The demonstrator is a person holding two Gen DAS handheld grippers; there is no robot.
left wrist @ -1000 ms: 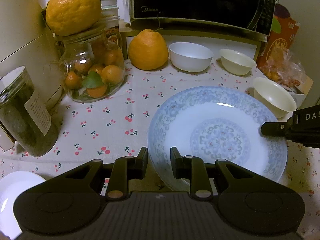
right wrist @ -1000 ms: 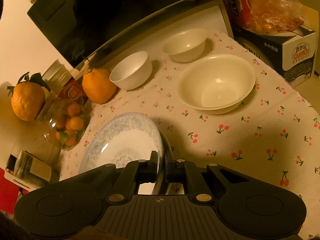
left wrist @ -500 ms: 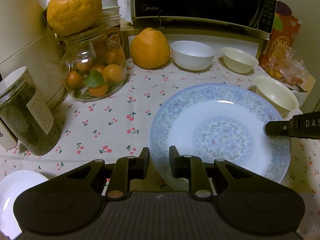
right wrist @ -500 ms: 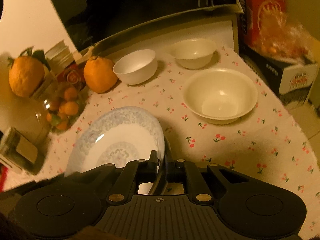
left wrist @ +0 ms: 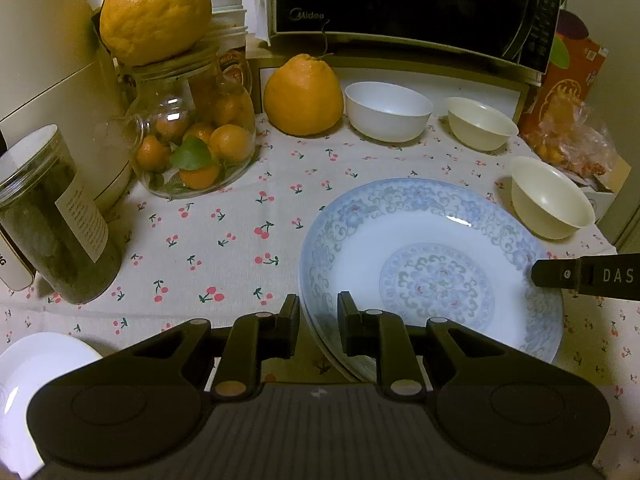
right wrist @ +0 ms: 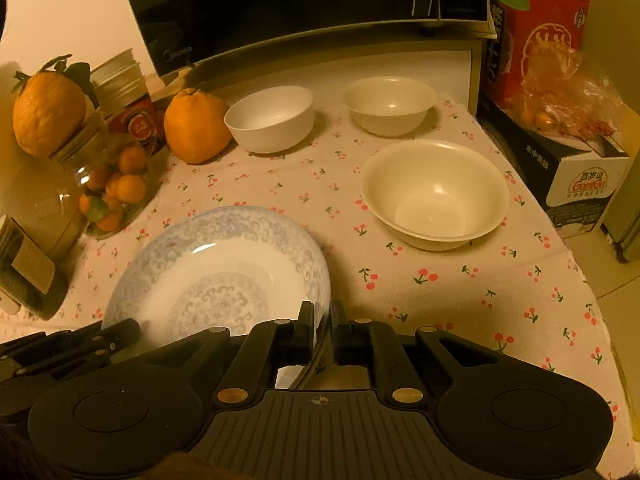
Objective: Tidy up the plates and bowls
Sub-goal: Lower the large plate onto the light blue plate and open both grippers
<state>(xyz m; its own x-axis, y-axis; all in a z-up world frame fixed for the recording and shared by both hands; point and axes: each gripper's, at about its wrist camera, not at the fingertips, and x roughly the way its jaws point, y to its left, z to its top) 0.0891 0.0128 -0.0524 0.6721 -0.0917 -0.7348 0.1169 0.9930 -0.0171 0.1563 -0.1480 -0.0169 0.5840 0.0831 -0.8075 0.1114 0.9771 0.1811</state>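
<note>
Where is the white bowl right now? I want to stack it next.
In the left wrist view the white bowl sits at the back, below the microwave, between the big orange and a cream bowl.

Matte black tongs (left wrist: 318, 316) with brass rivets, ribbed housing.

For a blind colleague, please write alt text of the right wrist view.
The right claw is closed on the rim of a blue-patterned plate above a cherry-print tablecloth. Behind it stand a large cream bowl, a white bowl and a small cream bowl, with a microwave at the back.
</note>
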